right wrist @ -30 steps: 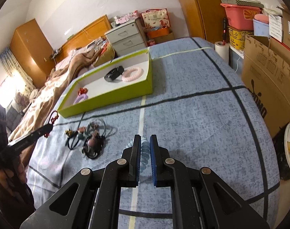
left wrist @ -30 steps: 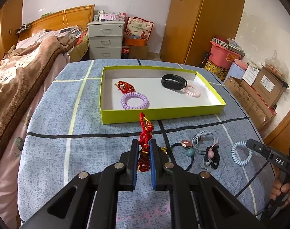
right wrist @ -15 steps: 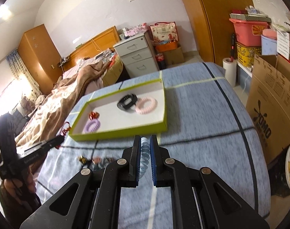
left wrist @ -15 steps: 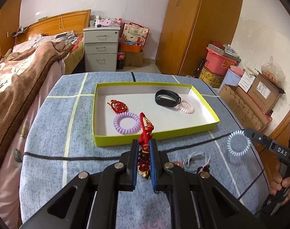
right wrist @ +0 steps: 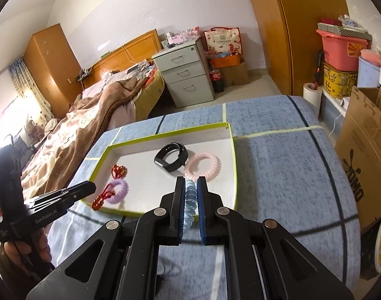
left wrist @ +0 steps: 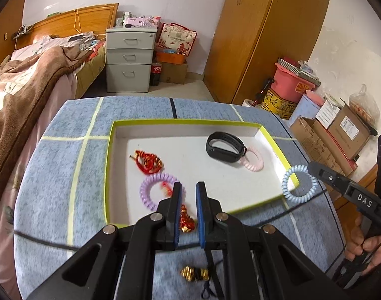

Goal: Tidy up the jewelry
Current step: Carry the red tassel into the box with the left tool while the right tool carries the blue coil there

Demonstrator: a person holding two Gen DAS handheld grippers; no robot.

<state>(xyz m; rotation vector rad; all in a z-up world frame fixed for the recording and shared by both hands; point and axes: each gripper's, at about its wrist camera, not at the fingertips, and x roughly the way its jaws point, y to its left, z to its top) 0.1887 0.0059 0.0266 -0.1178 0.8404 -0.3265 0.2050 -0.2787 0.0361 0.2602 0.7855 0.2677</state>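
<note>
A white tray with a lime rim [left wrist: 110,155] [right wrist: 234,165] holds a black band [left wrist: 224,146] [right wrist: 171,160], a pink coil tie [left wrist: 253,161] [right wrist: 203,166], a purple coil tie [left wrist: 150,188] [right wrist: 120,190] and a red knot charm [left wrist: 148,162] [right wrist: 119,171]. My left gripper [left wrist: 189,187] [right wrist: 90,187] is open above the tray's near edge; the red tassel charm [left wrist: 186,218] [right wrist: 103,198] lies below it across the rim. My right gripper [right wrist: 191,182] [left wrist: 312,167] is shut on a light blue coil tie [right wrist: 190,200] [left wrist: 299,183] over the tray's right corner.
Gold-and-black beads on a dark cord [left wrist: 194,273] lie on the blue checked tablecloth [left wrist: 52,175] near me. A bed [left wrist: 20,87] is at the left, drawers [left wrist: 129,60] behind, cardboard boxes [right wrist: 365,155] and bins at the right.
Both grippers moved forward over the tray. My left gripper opened and the red tassel charm dropped onto the tray's near edge. My right gripper carried the blue coil tie to the right corner.
</note>
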